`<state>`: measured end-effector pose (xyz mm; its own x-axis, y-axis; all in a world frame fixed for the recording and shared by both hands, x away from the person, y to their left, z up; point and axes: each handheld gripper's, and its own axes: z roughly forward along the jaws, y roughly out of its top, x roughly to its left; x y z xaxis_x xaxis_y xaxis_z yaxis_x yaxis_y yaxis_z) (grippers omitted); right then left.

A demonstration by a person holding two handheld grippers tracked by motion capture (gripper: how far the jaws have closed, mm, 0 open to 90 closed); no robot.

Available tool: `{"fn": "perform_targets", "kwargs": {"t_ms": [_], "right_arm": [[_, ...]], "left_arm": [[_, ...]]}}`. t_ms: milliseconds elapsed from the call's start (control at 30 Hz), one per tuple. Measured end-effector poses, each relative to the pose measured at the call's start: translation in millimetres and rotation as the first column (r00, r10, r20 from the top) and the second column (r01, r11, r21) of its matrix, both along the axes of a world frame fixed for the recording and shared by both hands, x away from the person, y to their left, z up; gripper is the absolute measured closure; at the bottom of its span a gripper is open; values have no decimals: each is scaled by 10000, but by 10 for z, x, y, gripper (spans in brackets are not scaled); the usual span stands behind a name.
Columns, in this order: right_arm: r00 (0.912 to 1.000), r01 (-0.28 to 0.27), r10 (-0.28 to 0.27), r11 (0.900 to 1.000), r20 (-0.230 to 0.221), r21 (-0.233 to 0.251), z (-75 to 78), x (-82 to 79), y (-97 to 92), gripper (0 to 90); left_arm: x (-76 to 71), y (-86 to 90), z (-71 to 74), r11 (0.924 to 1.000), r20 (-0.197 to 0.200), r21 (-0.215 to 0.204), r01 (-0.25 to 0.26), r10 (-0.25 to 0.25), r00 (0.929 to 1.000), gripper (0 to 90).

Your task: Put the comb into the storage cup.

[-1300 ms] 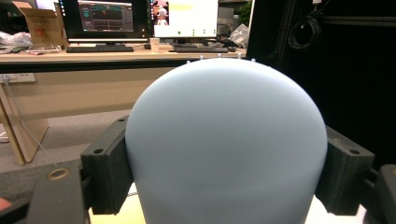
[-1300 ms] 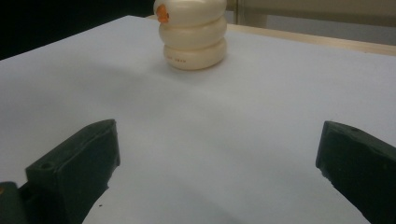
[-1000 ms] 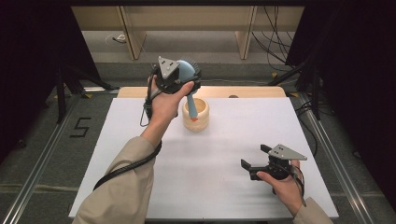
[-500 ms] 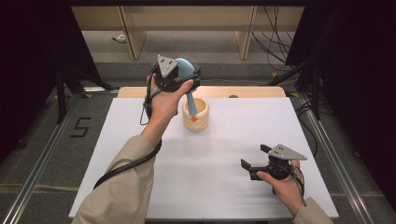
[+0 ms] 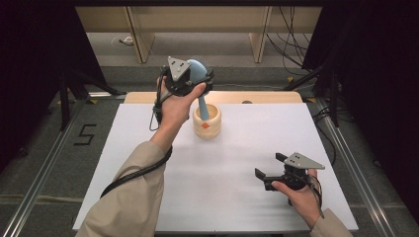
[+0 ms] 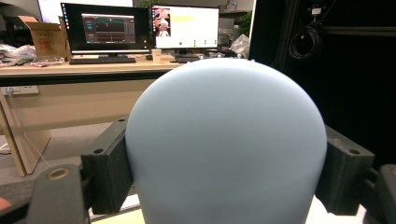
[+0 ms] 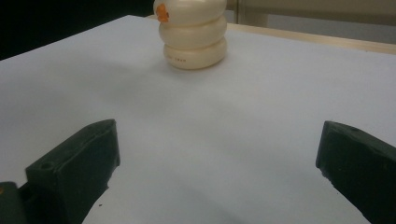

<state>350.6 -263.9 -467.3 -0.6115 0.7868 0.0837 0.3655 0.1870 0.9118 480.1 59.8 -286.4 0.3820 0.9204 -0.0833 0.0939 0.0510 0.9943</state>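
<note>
- Left gripper point(image 5: 195, 79) is clamping the blue pestle's point(image 5: 201, 101) round head, upper middle of frame, its tip sitting in the cream mortar point(image 5: 207, 121).
- Right gripper point(image 5: 272, 167) is resting lower right, jaws gaping wide, nothing in them.

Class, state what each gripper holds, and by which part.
The left gripper clamps the blue pestle by its rounded top end. The right gripper holds nothing.

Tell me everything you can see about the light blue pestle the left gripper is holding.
The pestle is pale blue with a smooth matte finish, maybe plastic. Its wide, domed top sits clamped between the black jaws of the left gripper; a slimmer shaft slants down into the cream ribbed bowl at the far side of the white table. Its lower end is hidden inside the bowl, so contact there can't be told.
</note>
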Motion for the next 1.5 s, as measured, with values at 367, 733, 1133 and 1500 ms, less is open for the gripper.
{"fn": "perform_targets", "kwargs": {"t_ms": [367, 733, 1133, 1500], "right_arm": [[10000, -10, 10, 10000, -14, 30, 1, 0, -2, 5], [10000, -24, 24, 10000, -11, 41, 2, 0, -3, 5], [10000, -38, 38, 10000, -19, 36, 2, -1, -4, 5], [10000, -55, 55, 10000, -19, 63, 2, -2, -4, 5]], "left_arm": [[33, -23, -1, 10000, 68, 29, 4, -4, 10000, 197], [66, -31, -24, 10000, 57, 63, -42, 42, 10000, 197], [125, -41, -49, 9999, 33, 49, -123, 123, 9999, 197], [168, -42, -57, 9998, 40, 75, -193, 193, 9998, 197]]}}
